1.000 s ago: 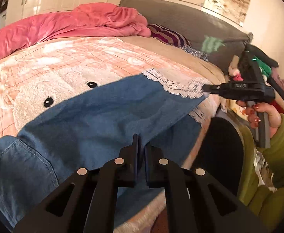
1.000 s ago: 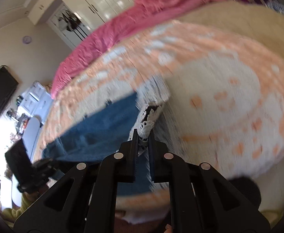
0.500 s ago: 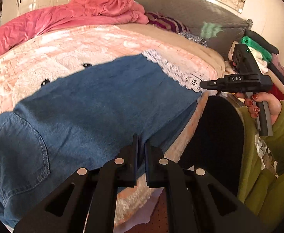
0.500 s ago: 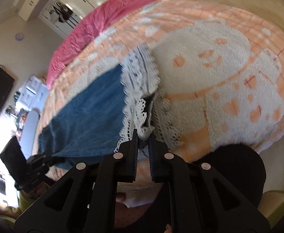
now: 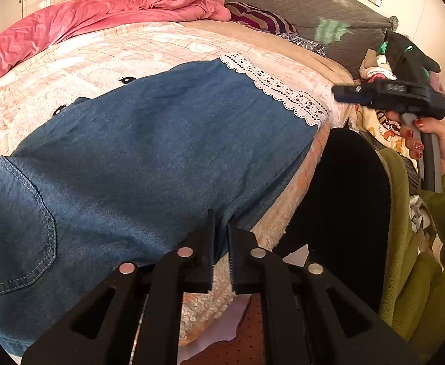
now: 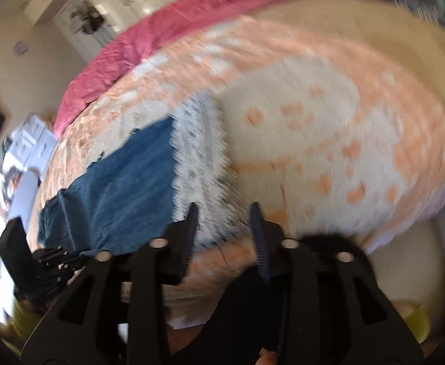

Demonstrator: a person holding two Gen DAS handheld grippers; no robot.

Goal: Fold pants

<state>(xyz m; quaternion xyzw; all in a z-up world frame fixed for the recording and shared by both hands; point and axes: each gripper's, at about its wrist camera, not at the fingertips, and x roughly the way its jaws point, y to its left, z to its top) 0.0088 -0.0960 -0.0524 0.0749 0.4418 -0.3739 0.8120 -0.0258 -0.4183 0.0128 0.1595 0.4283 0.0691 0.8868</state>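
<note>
- The pants [image 5: 149, 140] lie flat along the bed's [image 5: 167, 42] near edge, long axis running with that edge: back pocket at the left, lace hem [image 5: 277, 91] at the right.
- Our left gripper [image 5: 221, 240] sits at the near edge, jaws pressed close on the denim's near fold; we read that as a pinch on the pants.
- Our right gripper [image 6: 224, 213] has its jaws spread, nothing between them. The view is blurred, but the lace hem [image 6: 201, 158] lies just ahead of the fingers, not inside them.
- From the left view, the right gripper [image 5: 344, 94] hangs off the bed's right corner, just beside the hem and clear of it.
- The relation that counts: the hem is at the right end, so the right hand is nearer to it, while the left pins the waist side. We judge the next fold brings hem toward waist along that long axis.
- No containers in play; a pink duvet [image 5: 100, 9] is bunched at the far edge, well apart from the pants.
</note>
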